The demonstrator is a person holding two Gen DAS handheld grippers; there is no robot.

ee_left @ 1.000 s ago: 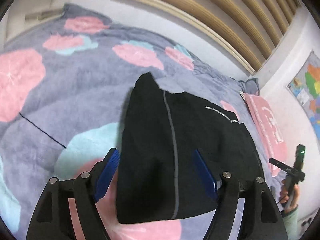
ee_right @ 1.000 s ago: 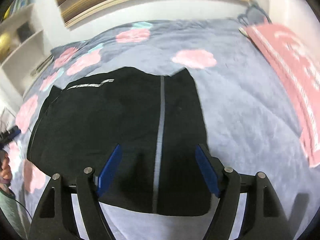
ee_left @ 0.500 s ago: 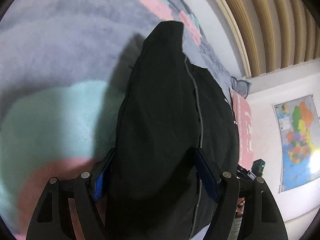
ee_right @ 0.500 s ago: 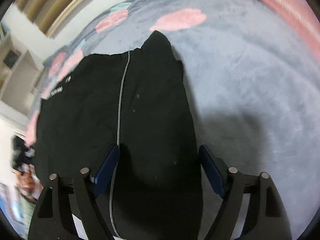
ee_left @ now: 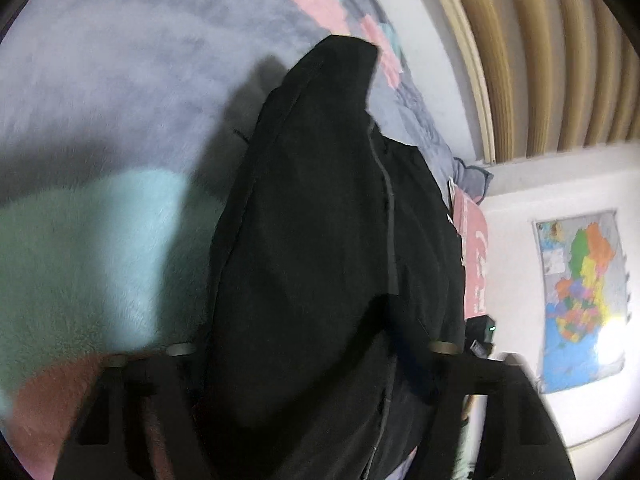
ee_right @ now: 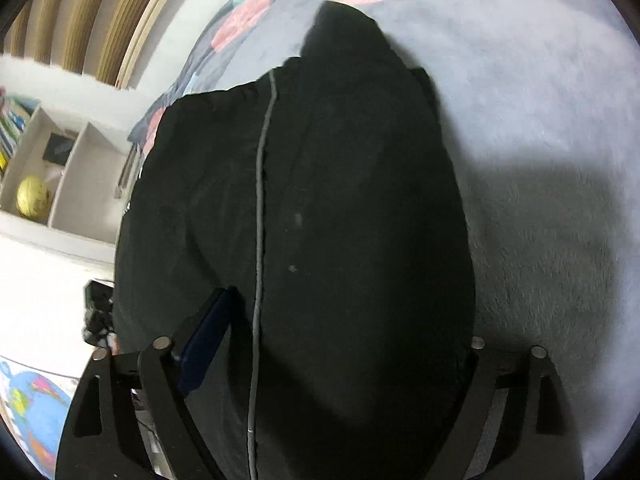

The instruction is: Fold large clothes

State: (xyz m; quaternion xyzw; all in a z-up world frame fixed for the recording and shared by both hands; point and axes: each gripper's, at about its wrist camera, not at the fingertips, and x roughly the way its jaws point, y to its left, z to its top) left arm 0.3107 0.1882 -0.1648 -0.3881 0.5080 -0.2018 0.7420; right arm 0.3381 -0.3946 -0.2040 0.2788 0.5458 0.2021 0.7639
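Here, a large black soft-fabric garment (ee_left: 320, 240) lies on a plush grey-lavender blanket printed with pink and mint blotches (ee_left: 120, 100), which covers the bed. Its long axis runs straight away from both cameras, and the far end narrows to a rounded, bluntly pointed tip aimed toward the headboard wall of rounded tan wooden slats (ee_left: 540, 52). A thin grey piped seam (ee_right: 260, 208) runs lengthwise down the cloth, parallel to that axis. The fabric looks matte and slightly nappy, with soft bulging folds and a few pale lint specks; the blanket beneath is fuzzy and deep-piled.

The left gripper (ee_left: 312, 364) is closing, with the near end of the garment bunched between its black fingers; its pads are hidden under the cloth, so I cannot tell whether they press on it yet. The right gripper (ee_right: 324, 344) stands spread wide and is narrowing, straddling the garment's near end; its blue left pad (ee_right: 204, 344) rests on top of the fabric, while the other pad is hidden at the garment's right edge.

A colourful wall map (ee_left: 580, 296) hangs on the white wall.
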